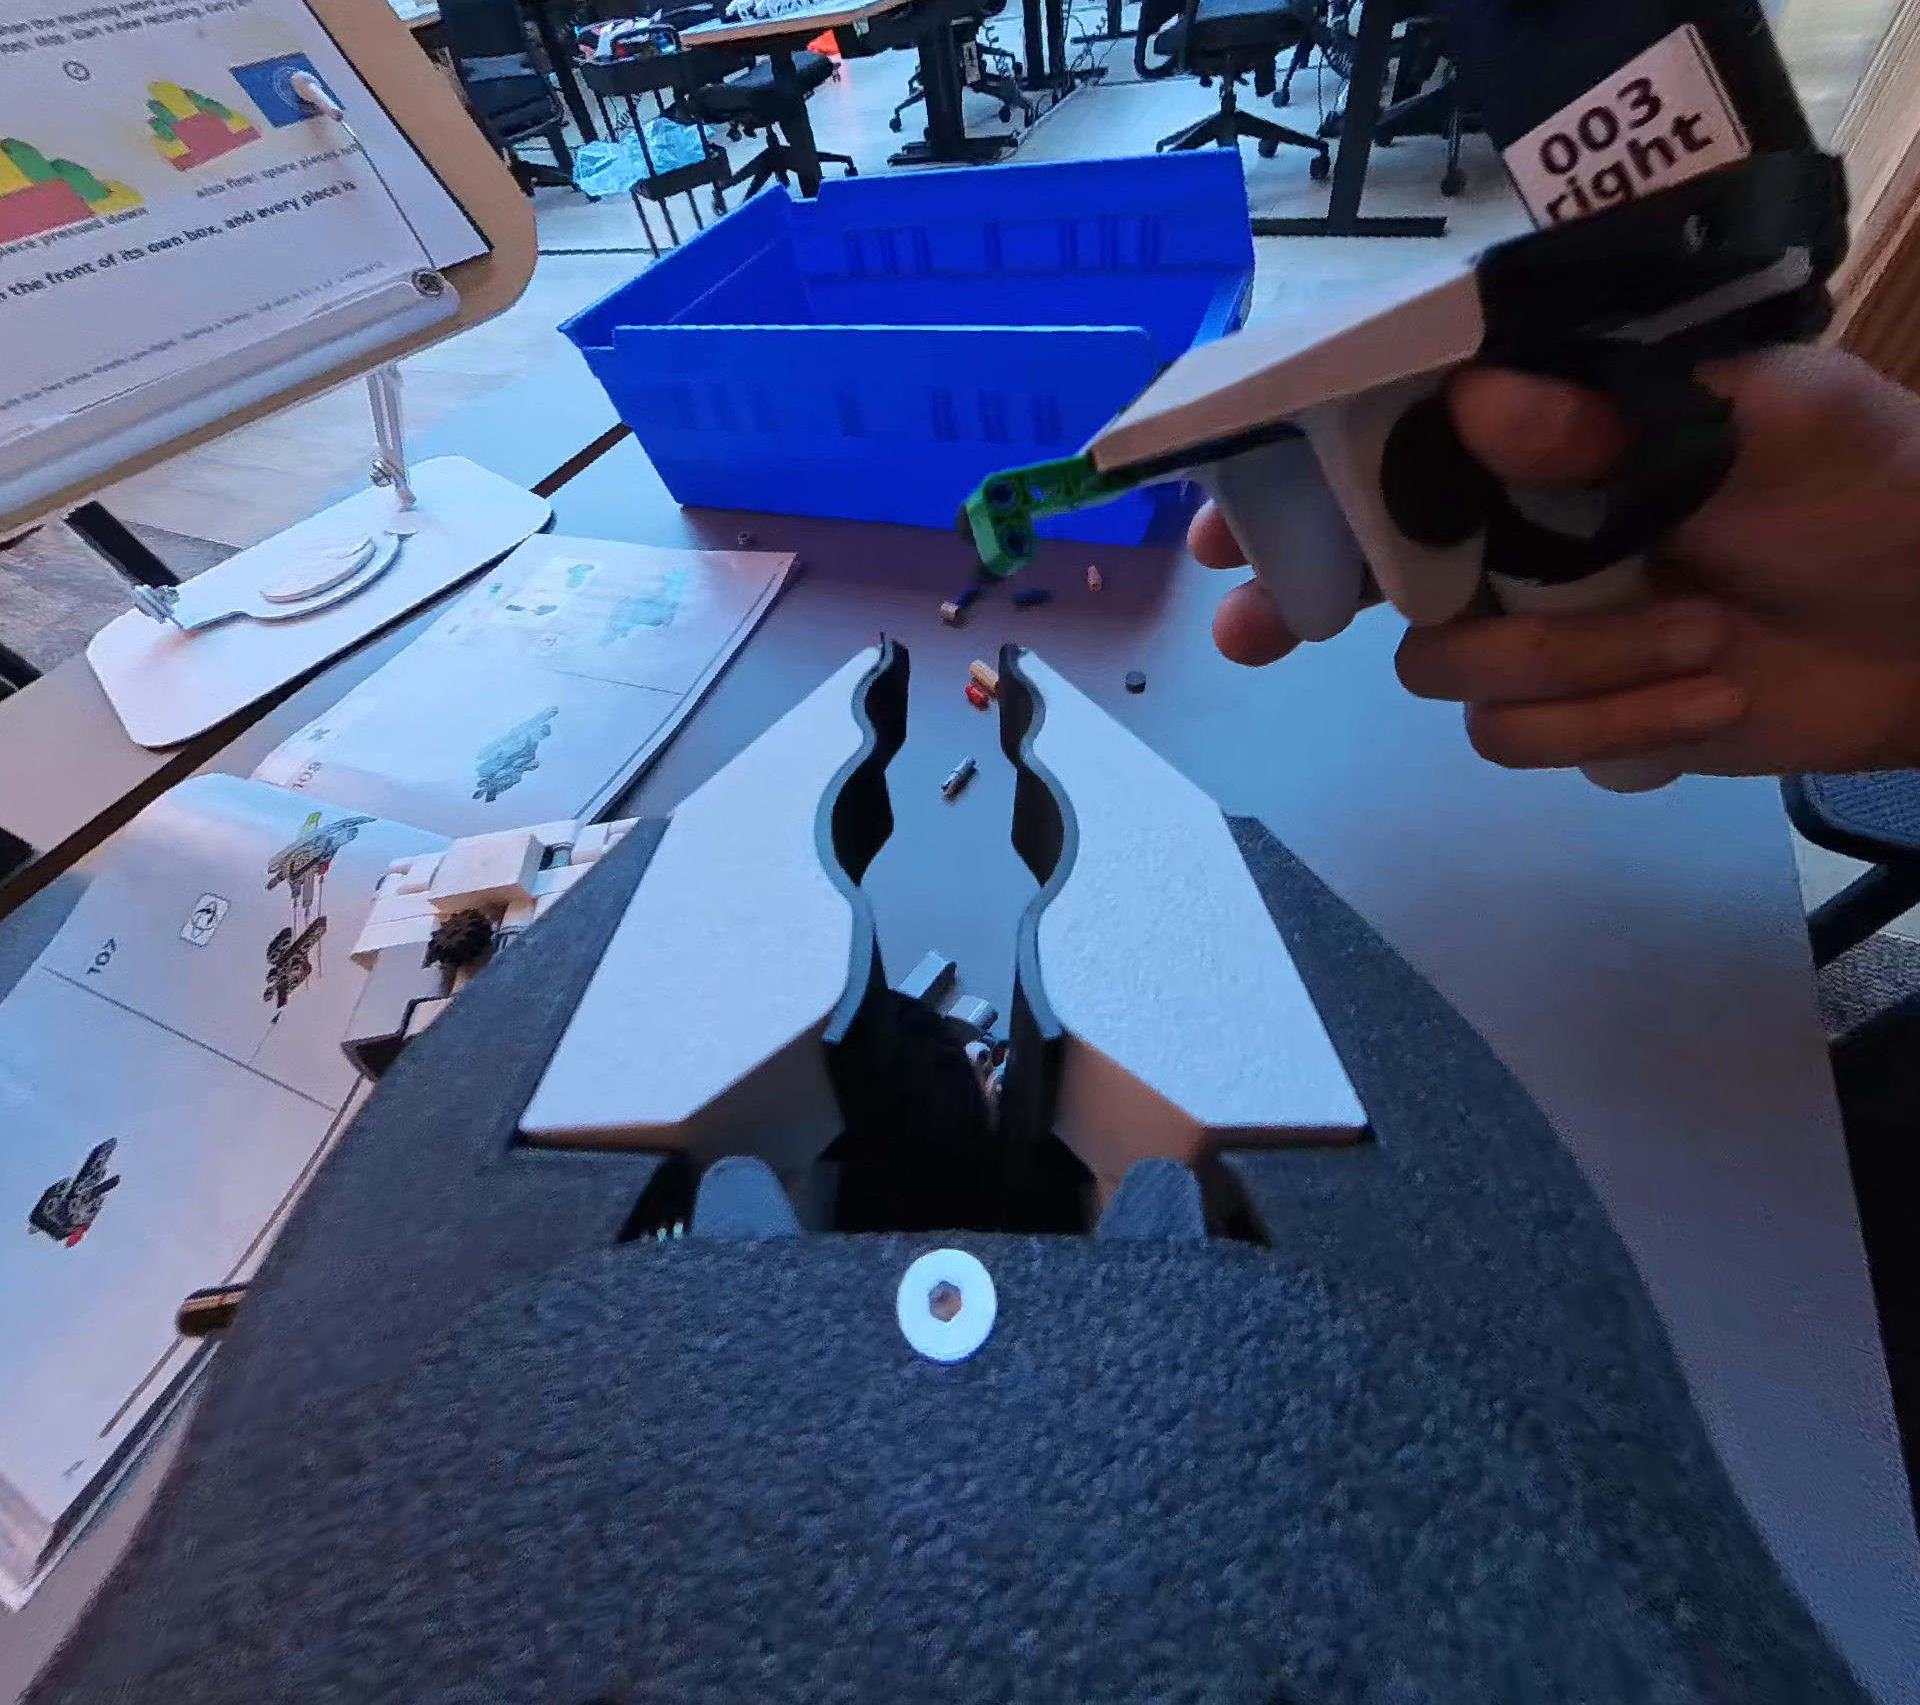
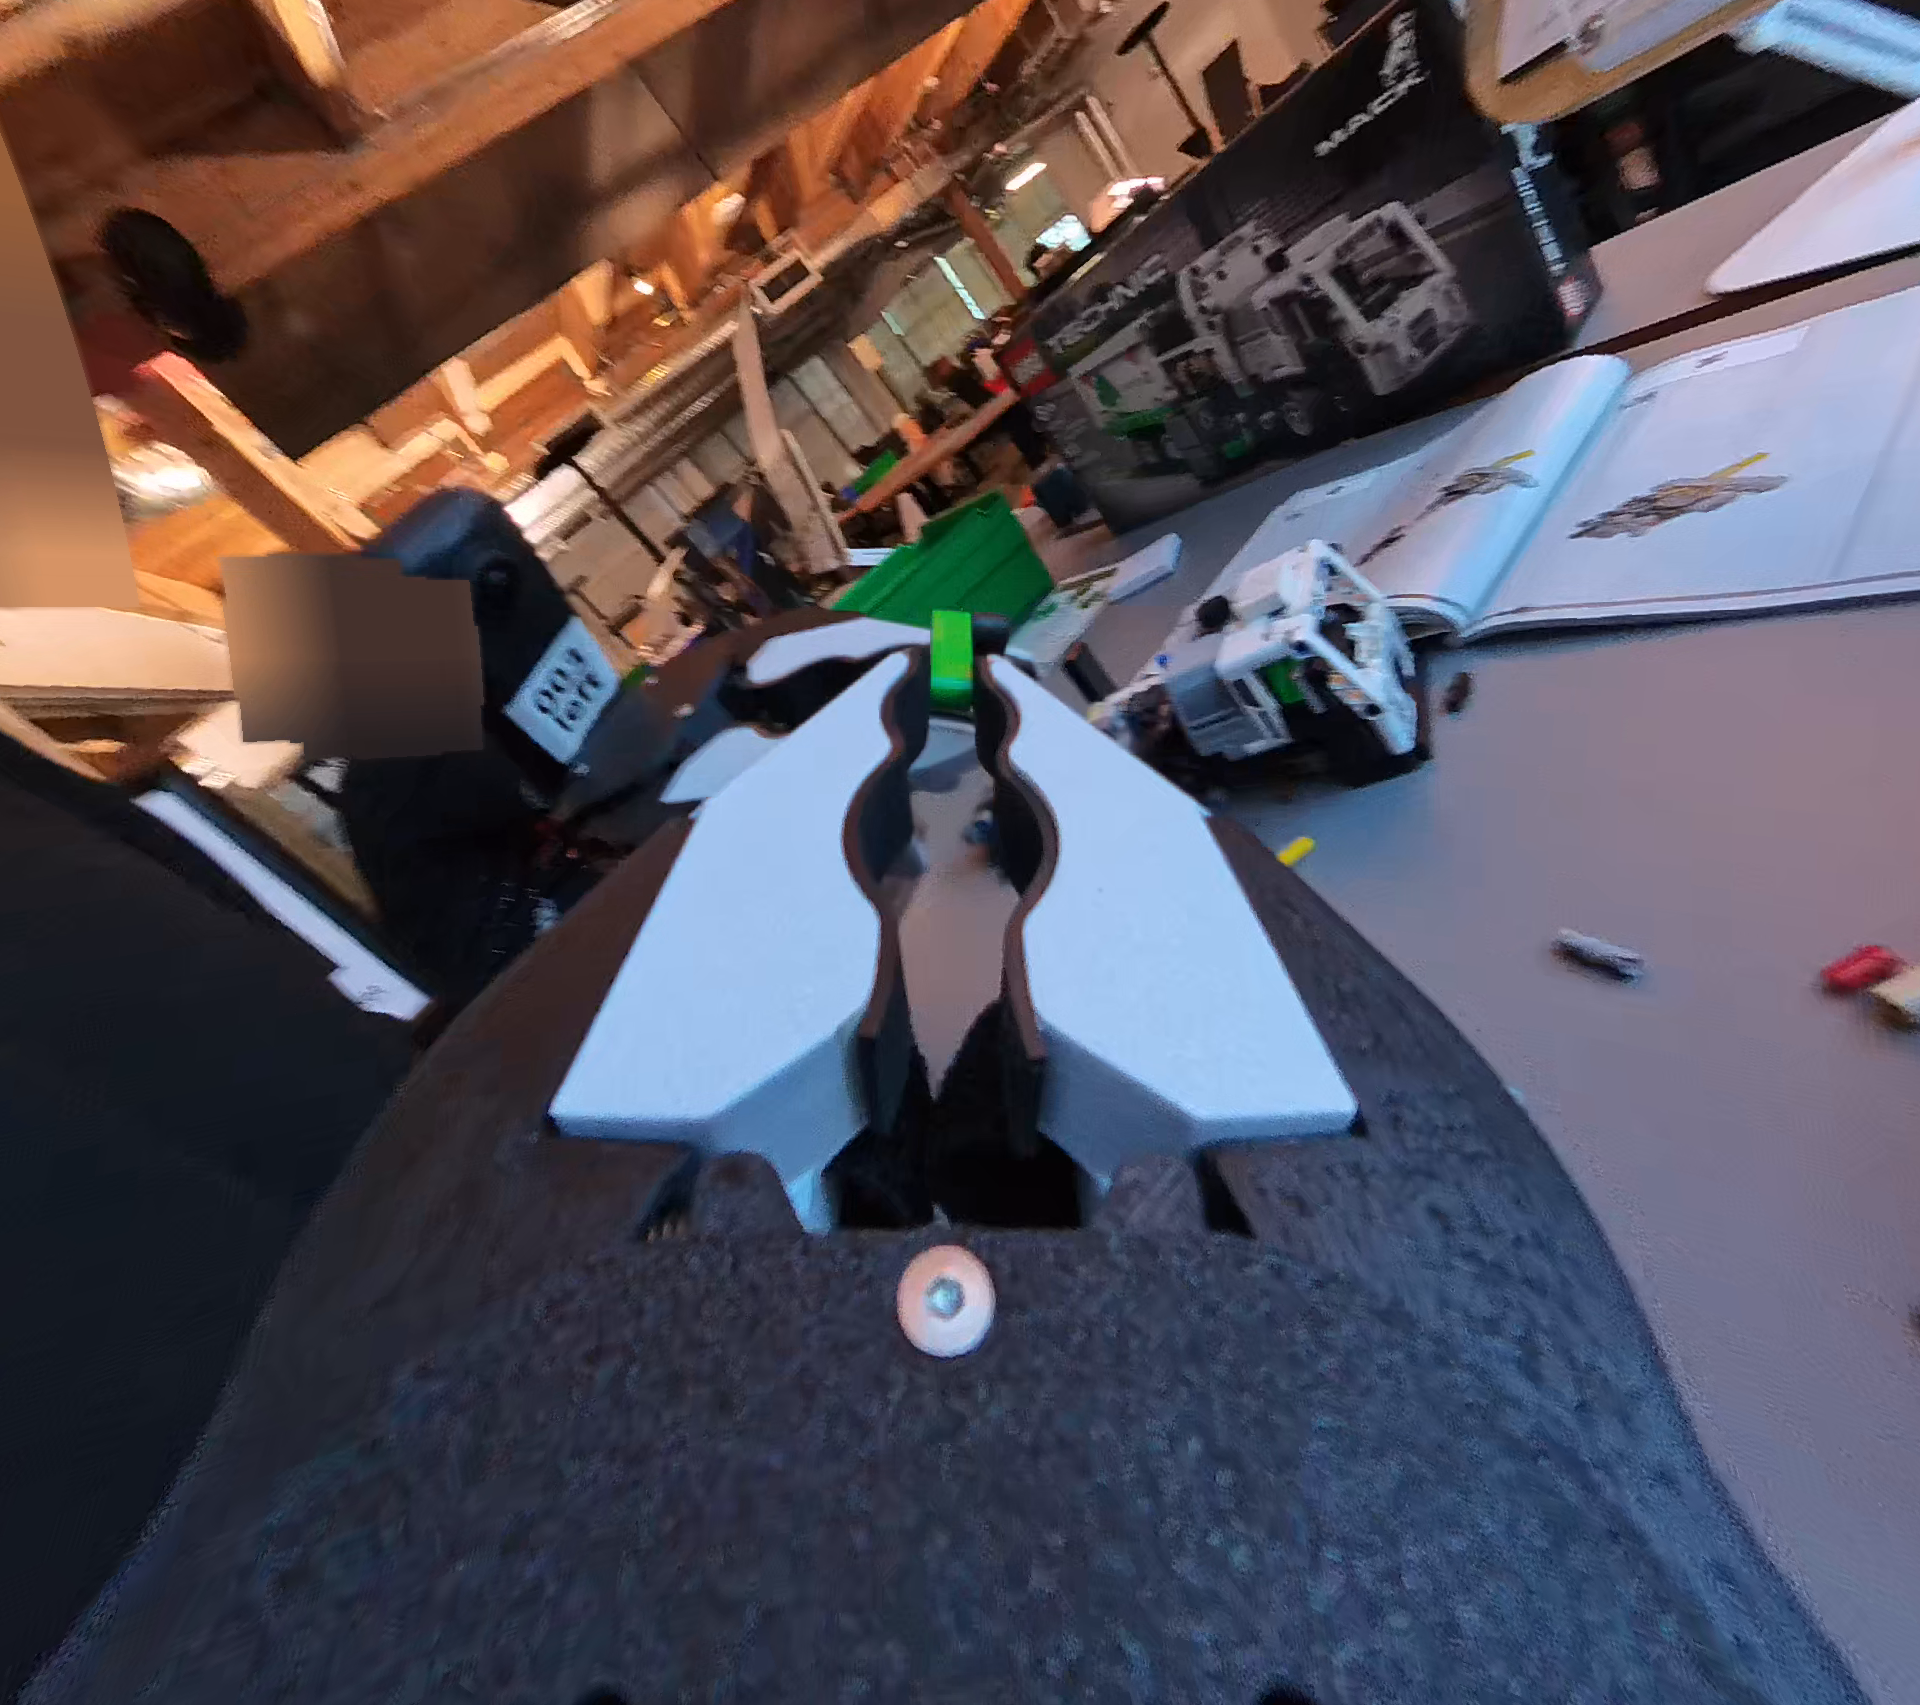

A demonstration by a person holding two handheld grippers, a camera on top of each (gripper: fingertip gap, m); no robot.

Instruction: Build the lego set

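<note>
My right gripper (image 2: 951, 668) is shut on a green bent Lego beam (image 2: 952, 656). In the left wrist view the right gripper (image 1: 1091, 460) holds this beam (image 1: 1003, 517) above the table in front of the blue bin. My left gripper (image 1: 951, 653) is open and empty, low over the table. Small loose pieces lie by its tips: a red and tan piece (image 1: 977, 685), a grey pin (image 1: 958, 775) and blue pins (image 1: 971, 597). The white Lego truck (image 2: 1278, 689) stands on the table; in the left wrist view it (image 1: 468, 886) is mostly hidden under my left gripper.
A blue bin (image 1: 914, 367) stands at the back of the table. Open instruction books (image 1: 520, 689) (image 2: 1558, 512) lie at the left. A tilted sheet stand (image 1: 208, 97) and its white base (image 1: 312, 585) stand beyond them. The dark Lego box (image 2: 1299, 325) and a green tray (image 2: 956, 564) stand farther off. Only a small space, under 4 cm, lies between the two pairs of fingers. Both grippers' tips are roughly 15 cm from the grey pin (image 1: 958, 775). The right camera catches it too, in the right wrist view (image 2: 1612, 959).
</note>
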